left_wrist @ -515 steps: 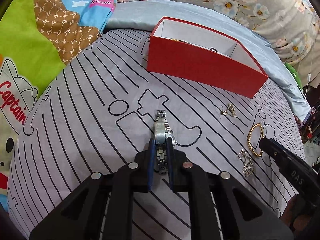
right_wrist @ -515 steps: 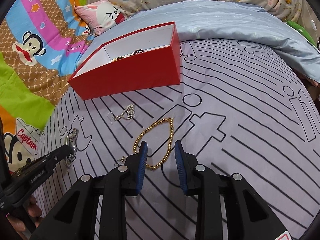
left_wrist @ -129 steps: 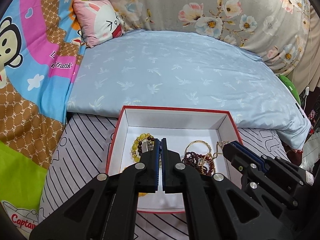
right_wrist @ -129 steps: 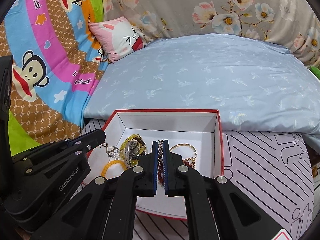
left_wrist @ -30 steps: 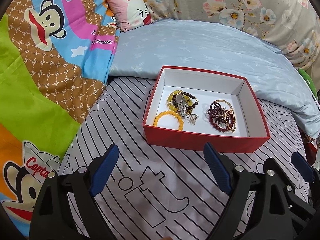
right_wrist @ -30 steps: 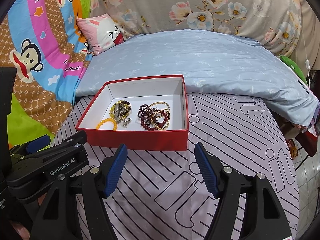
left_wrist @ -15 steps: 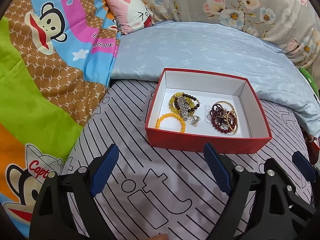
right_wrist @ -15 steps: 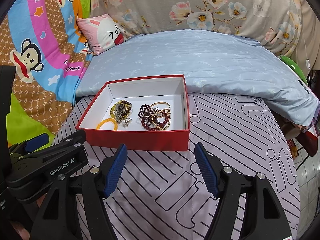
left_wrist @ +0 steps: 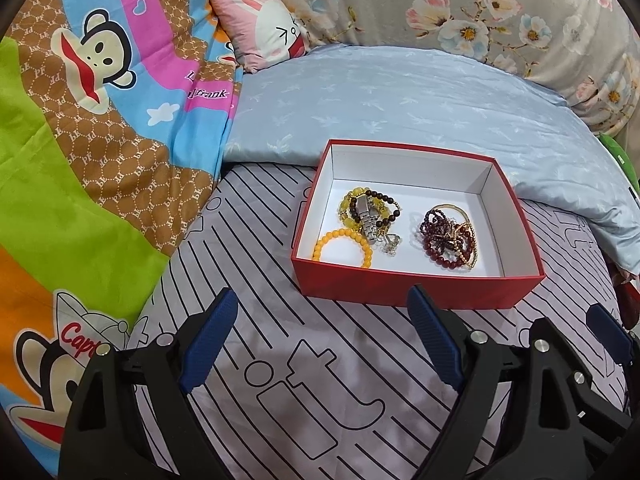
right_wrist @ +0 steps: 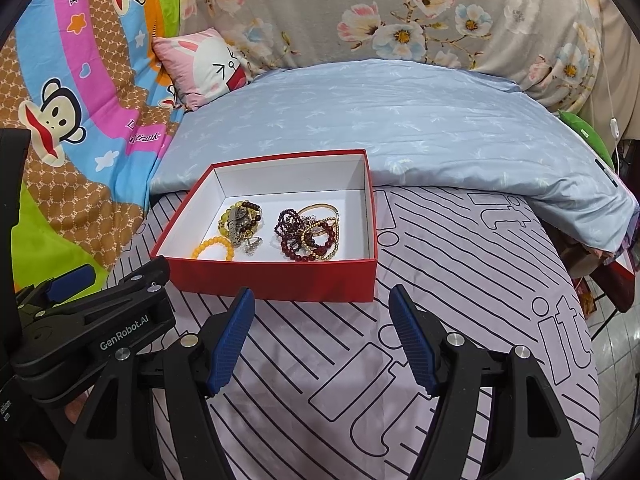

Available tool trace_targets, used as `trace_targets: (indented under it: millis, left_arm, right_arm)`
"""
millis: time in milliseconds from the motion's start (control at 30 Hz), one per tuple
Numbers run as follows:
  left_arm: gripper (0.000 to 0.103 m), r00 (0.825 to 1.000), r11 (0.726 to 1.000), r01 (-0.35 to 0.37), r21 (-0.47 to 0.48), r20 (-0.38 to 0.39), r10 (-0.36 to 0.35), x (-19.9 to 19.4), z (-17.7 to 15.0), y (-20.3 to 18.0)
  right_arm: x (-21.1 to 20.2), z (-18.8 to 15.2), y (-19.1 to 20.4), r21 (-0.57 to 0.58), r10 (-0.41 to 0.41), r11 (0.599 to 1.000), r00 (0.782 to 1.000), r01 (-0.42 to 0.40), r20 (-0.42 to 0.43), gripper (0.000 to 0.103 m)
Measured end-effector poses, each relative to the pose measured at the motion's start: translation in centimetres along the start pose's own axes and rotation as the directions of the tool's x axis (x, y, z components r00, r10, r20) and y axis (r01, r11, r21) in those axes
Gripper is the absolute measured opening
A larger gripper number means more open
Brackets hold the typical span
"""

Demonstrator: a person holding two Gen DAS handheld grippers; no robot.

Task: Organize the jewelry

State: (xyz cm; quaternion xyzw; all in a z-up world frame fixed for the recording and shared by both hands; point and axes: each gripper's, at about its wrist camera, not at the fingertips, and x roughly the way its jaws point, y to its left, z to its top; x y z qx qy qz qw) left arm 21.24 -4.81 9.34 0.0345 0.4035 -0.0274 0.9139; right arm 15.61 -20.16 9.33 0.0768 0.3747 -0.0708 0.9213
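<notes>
A red box (left_wrist: 404, 290) (right_wrist: 280, 282) with a white inside stands on the striped grey sheet. It holds an orange bead bracelet (left_wrist: 344, 246) (right_wrist: 212, 249), a silver watch (left_wrist: 366, 218) (right_wrist: 238, 222) lying on yellow and dark bead bracelets, and a tangle of dark red beads and gold chains (left_wrist: 448, 238) (right_wrist: 308, 236). My left gripper (left_wrist: 320, 344) is open and empty, just in front of the box. My right gripper (right_wrist: 324, 336) is open and empty, also in front of the box. Each gripper shows at the edge of the other's view.
A light blue pillow (left_wrist: 400, 96) (right_wrist: 380, 120) lies behind the box. A colourful cartoon blanket (left_wrist: 80, 140) covers the left side. A small pink rabbit cushion (right_wrist: 204, 64) sits at the back. The bed's right edge (right_wrist: 592, 300) drops to the floor.
Both grippers let go of their jewelry in the box, opened and drew back. Over the last second the left gripper drifted slightly; the right barely moved.
</notes>
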Motion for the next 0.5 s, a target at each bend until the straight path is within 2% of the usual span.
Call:
trace_targets:
  millis: [500]
  left_arm:
    - [0.082,1.0,1.0,0.0,-0.005,-0.001,0.0,0.07,0.18,-0.08]
  right_arm:
    - [-0.24,0.27,-0.12,-0.003,-0.001,1.0,1.0,0.001,0.007,0.067]
